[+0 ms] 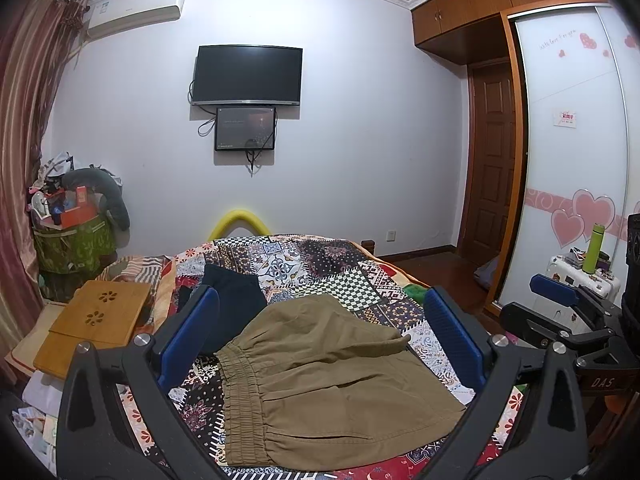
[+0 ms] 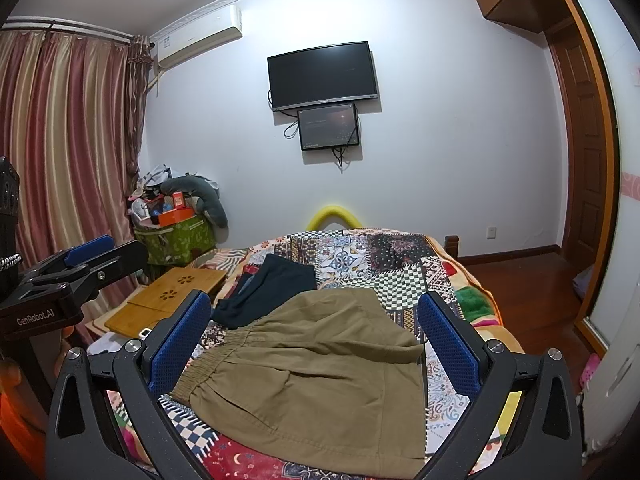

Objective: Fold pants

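Olive-brown pants point(image 1: 336, 384) lie folded flat on the patchwork bedspread point(image 1: 320, 264), elastic waistband to the left. In the right wrist view the same pants point(image 2: 320, 376) fill the space under the fingers. My left gripper point(image 1: 320, 328) hovers above them, open, blue pads wide apart with nothing between them. My right gripper point(image 2: 316, 336) is likewise open and holds nothing; it also shows at the right edge of the left wrist view as a dark clamp point(image 1: 560, 308). A dark navy garment point(image 1: 232, 300) lies just beyond the pants, partly under them.
A bamboo lap tray point(image 1: 96, 320) rests at the bed's left side. Beyond it stands a green bag piled with clutter point(image 1: 76, 232), by the curtain point(image 2: 60, 152). A wardrobe with heart stickers point(image 1: 576, 160) and a white suitcase point(image 1: 580, 280) stand right. Wooden floor point(image 2: 532, 292) lies past the bed.
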Demonstrator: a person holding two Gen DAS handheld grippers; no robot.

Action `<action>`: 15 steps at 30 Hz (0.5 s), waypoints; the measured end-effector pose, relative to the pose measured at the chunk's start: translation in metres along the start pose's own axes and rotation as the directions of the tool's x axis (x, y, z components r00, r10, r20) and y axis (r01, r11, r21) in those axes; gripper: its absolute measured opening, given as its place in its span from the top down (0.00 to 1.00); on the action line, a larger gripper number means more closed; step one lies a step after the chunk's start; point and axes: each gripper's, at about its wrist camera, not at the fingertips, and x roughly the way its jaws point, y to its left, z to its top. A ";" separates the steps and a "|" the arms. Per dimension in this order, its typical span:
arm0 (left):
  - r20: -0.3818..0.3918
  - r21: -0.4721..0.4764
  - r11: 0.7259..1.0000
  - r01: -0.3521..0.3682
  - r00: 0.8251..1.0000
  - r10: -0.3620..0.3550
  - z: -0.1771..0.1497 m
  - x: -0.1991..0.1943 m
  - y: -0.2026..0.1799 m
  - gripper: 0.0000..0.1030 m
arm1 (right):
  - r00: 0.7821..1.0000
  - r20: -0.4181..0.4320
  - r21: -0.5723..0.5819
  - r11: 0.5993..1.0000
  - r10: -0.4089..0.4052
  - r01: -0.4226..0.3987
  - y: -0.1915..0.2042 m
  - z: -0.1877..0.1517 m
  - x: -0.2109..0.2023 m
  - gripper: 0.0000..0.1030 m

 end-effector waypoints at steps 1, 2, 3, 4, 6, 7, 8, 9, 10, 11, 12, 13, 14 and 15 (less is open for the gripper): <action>0.000 0.001 1.000 0.000 1.000 0.000 0.000 0.000 0.000 0.00 | 1.000 0.000 0.000 1.000 0.000 0.000 0.000 0.000 0.000 0.00; 0.000 0.000 1.000 0.000 1.000 0.000 0.000 0.000 0.000 0.00 | 1.000 -0.001 -0.001 1.000 0.000 0.000 0.000 0.000 0.000 0.00; 0.000 -0.001 1.000 0.001 1.000 -0.001 0.000 0.000 0.000 0.00 | 1.000 -0.001 -0.001 1.000 -0.001 0.001 0.000 0.000 0.000 0.00; 0.000 -0.001 1.000 0.000 1.000 0.000 0.000 0.000 0.000 0.00 | 1.000 -0.001 -0.001 1.000 -0.001 0.001 0.000 0.000 0.000 0.00; 0.000 -0.001 1.000 0.001 1.000 -0.001 0.000 0.000 0.000 0.00 | 1.000 0.001 0.000 1.000 0.000 0.000 -0.001 0.001 0.000 0.00; 0.000 0.000 1.000 0.000 1.000 0.000 0.000 0.000 0.000 0.00 | 1.000 0.002 0.001 1.000 -0.001 0.001 -0.001 0.001 0.001 0.00; 0.000 0.000 1.000 0.000 1.000 0.000 0.000 0.000 -0.001 0.00 | 1.000 0.003 0.001 1.000 -0.002 0.002 -0.001 0.002 0.001 0.00; -0.001 0.001 1.000 0.000 1.000 0.000 0.000 0.000 -0.001 0.00 | 1.000 0.003 0.001 1.000 -0.002 0.002 -0.001 0.002 0.001 0.00; 0.000 0.001 1.000 0.000 1.000 0.000 -0.001 0.000 0.000 0.00 | 1.000 0.002 0.001 1.000 -0.002 0.002 -0.001 0.002 0.001 0.00; -0.001 0.002 1.000 0.000 1.000 0.000 0.000 0.000 0.000 0.00 | 1.000 0.002 0.001 1.000 -0.002 0.002 -0.002 0.002 0.001 0.00; 0.000 0.002 1.000 0.000 1.000 0.000 0.000 0.000 0.000 0.00 | 1.000 0.002 0.002 1.000 -0.002 0.002 -0.002 0.001 0.001 0.00; 0.000 0.002 1.000 0.001 1.000 -0.001 0.000 0.000 0.000 0.00 | 1.000 0.002 0.002 1.000 -0.002 0.002 -0.002 0.001 0.001 0.00; -0.001 0.002 1.000 0.001 1.000 -0.001 0.000 0.000 0.000 0.00 | 1.000 0.001 0.003 1.000 -0.002 0.002 -0.002 0.001 0.001 0.00; -0.001 0.001 1.000 0.000 1.000 0.000 0.000 0.000 0.000 0.00 | 1.000 -0.001 0.003 1.000 -0.001 0.001 -0.002 0.001 0.002 0.00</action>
